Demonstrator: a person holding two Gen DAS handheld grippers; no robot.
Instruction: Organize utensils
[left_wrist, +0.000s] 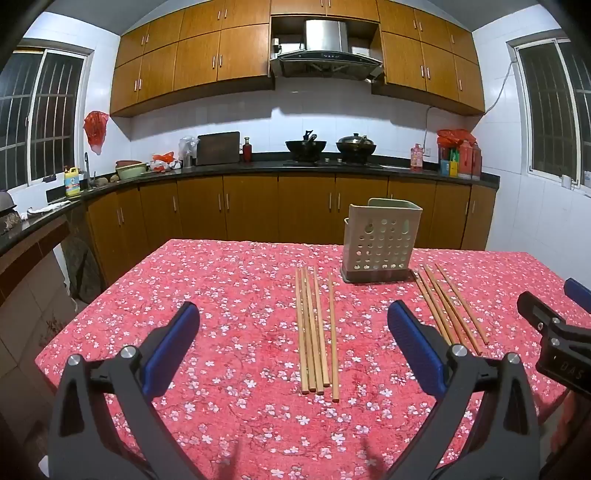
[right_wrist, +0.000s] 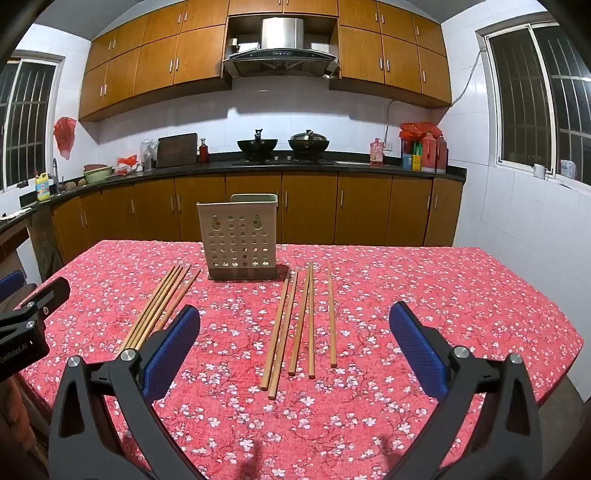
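A beige perforated utensil holder (left_wrist: 380, 242) (right_wrist: 239, 238) stands upright near the table's far side. Two groups of several wooden chopsticks lie flat on the red floral tablecloth, one on each side of it. The left group (left_wrist: 314, 332) (right_wrist: 159, 306) lies ahead of my left gripper (left_wrist: 293, 325), which is open and empty above the table. The right group (left_wrist: 448, 302) (right_wrist: 303, 325) lies ahead of my right gripper (right_wrist: 295, 325), which is also open and empty. The right gripper's body shows at the right edge of the left wrist view (left_wrist: 554, 332).
The table (left_wrist: 221, 280) (right_wrist: 443, 295) ends at its left, right and far edges, with tiled floor beyond. Kitchen cabinets and a black counter (right_wrist: 258, 166) with woks, bottles and a cutting board stand behind the table.
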